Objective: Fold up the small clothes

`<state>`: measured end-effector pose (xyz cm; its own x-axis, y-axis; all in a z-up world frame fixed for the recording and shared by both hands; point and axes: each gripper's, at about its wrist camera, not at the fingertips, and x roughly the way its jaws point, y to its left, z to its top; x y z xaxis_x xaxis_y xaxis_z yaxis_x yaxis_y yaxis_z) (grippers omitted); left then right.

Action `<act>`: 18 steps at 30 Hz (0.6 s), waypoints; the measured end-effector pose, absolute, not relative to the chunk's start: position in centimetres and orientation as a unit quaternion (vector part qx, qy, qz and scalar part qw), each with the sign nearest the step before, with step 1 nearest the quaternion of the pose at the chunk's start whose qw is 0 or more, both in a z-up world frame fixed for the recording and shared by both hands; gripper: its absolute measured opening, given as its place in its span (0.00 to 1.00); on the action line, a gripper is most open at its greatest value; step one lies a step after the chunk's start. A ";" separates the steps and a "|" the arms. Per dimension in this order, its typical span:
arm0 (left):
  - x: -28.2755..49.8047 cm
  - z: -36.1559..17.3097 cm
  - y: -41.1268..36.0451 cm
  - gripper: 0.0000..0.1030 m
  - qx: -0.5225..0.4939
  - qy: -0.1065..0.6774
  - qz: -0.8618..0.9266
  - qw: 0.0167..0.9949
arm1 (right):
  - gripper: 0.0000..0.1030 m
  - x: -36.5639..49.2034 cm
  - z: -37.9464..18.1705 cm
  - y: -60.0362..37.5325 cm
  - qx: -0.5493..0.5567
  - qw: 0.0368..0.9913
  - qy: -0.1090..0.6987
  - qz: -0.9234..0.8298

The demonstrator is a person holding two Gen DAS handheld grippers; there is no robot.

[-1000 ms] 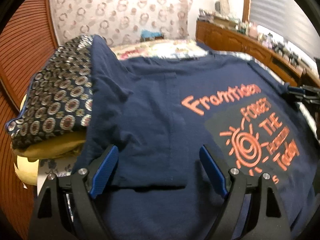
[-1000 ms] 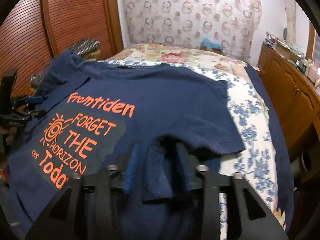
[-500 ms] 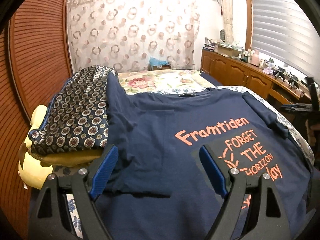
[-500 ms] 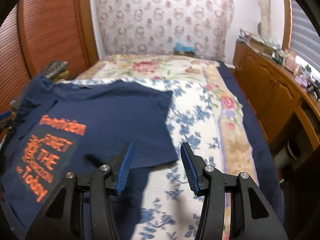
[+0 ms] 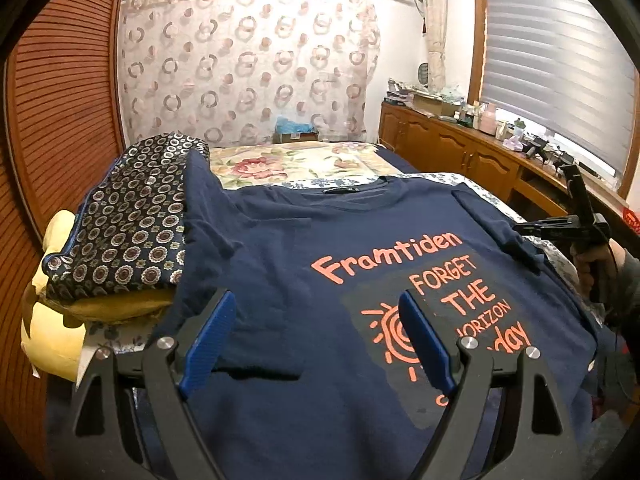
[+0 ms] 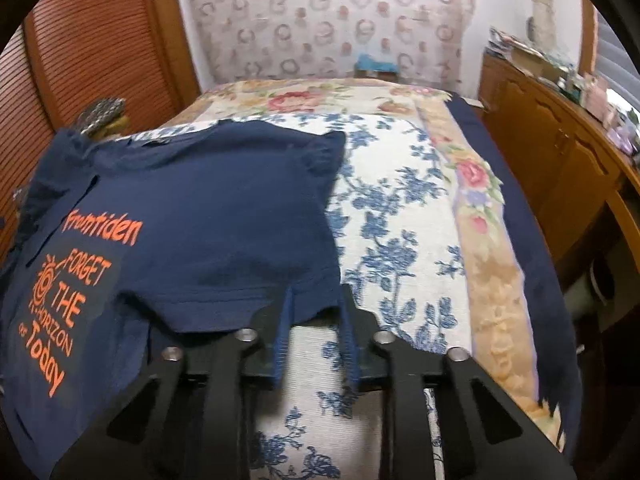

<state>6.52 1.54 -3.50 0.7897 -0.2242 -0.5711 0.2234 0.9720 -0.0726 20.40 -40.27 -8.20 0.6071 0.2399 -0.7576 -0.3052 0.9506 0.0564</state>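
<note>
Navy cotton T-shirt (image 5: pixel 320 240) lies face up on the bed, collar away from me. Its orange print reads "Framtiden", then "FORGET THE HORIZON" and "Today" beside a drawn sun, all but the first word on a darker grey patch. The neck label is too small to read.

My left tongs (image 5: pixel 316 296) hang over the shirt's lower front with the blue pads spread wide and nothing between them. My right tongs (image 6: pixel 316 292) sit at the shirt's right sleeve. Their jaws have just been closing, and in the blur a narrow gap still shows, with the sleeve's hem edge between the tips and not plainly pinched.

On the left, the other sleeve climbs against a dark cloth patterned with small rings (image 5: pixel 132 224), which lies on yellow pillows (image 5: pixel 52 332). To the right of the shirt, the white bedspread with blue flowers (image 6: pixel 400 220) lies bare out to its navy border. Beyond that stands a brown wooden cabinet (image 6: pixel 560 160).
</note>
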 end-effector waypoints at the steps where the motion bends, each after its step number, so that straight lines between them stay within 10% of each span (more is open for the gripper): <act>1: 6.4 -3.5 1.5 0.82 0.001 0.302 -0.118 0.946 | 0.05 20.4 -8.1 -40.1 -0.042 0.894 0.417 0.157; 18: 5.9 -3.4 2.1 0.82 -0.010 0.302 -0.110 0.947 | 0.03 21.4 -2.3 -29.9 -0.060 0.896 0.356 0.259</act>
